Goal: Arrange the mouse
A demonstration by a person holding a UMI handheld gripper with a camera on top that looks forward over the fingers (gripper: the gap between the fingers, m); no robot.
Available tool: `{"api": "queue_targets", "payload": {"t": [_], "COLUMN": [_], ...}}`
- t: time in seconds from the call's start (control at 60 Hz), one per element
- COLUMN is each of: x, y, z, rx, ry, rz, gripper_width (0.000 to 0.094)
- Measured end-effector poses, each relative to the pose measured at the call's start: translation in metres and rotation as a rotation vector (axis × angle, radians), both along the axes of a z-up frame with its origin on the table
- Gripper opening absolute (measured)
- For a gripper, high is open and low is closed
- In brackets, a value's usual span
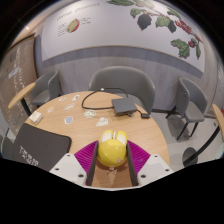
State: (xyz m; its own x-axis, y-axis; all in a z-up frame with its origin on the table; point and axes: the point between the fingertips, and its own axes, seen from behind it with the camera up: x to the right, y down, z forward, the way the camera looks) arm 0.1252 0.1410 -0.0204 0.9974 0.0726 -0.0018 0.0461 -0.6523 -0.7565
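Note:
A yellow mouse (112,150) with a pale stripe down its middle sits between my gripper's (112,168) two fingers, above a round wooden table (70,108). Both magenta pads (88,158) press against its sides, so the gripper is shut on it. The mouse's underside and rear are hidden between the fingers.
A black mouse mat (35,150) lies on the table left of the fingers. Beyond them are small white bits (68,118), a black cable loop (98,96) and a dark box (124,104). Grey chairs (188,105) stand around the table.

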Motion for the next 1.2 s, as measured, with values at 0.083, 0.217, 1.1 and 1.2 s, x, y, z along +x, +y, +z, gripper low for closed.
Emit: {"api": "queue_targets", "payload": {"t": [0.083, 0.217, 1.1, 1.2], "x": [0.003, 0.013, -0.241, -0.218], "y": [0.002, -0.011, -0.144, -0.171], "z": [0.001, 0.022, 0.024, 0.039], "rx": [0.017, 0.089, 0.041, 0.062], "ry": [0.013, -0.048, 0.064, 0.088], "rz": [-0.029, -0.101, 0.166, 0.181], "gripper_width": [0.0399, 0.0341, 0.0858, 0.0861]}}
